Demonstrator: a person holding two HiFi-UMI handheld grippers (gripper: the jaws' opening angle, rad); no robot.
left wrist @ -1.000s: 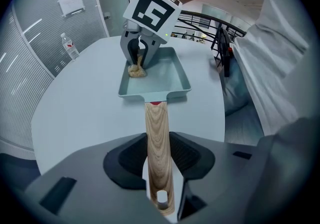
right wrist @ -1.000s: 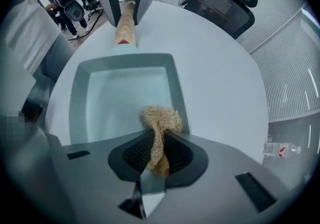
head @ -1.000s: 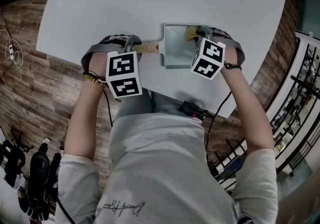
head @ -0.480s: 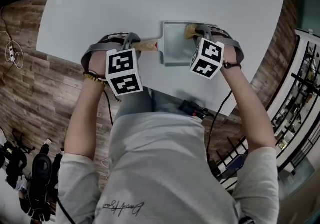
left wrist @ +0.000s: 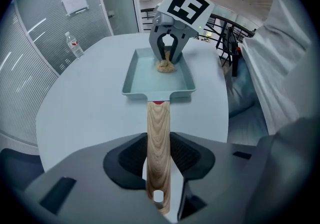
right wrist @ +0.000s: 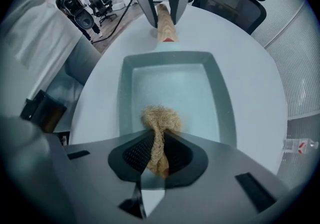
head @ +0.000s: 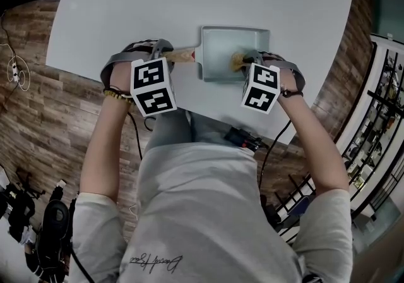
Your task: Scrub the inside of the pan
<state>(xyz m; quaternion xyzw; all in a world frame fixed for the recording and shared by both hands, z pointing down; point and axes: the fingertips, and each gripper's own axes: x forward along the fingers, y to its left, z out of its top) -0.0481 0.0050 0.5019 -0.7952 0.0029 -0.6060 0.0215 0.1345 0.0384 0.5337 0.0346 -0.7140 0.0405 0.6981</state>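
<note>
Head view: the rigid, likely light pan [head: 218,45] sits steadied by the left claw [left wrist: 158,160] clenched on its wooden handle [left wrist: 158,123], the right claw [right wrist: 157,153] pinching a soft fibre scrubber [right wrist: 161,118].

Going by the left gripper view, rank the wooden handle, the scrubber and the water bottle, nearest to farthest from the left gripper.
1. Wooden handle: clamped in the left gripper.
2. Scrubber: ahead, inside the pan.
3. Water bottle: far left, beyond the table.

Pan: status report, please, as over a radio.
Left gripper shut on handle, steadying pan. Right gripper shut on scrubber, scrubber on pan floor. Nothing blocking.
</note>
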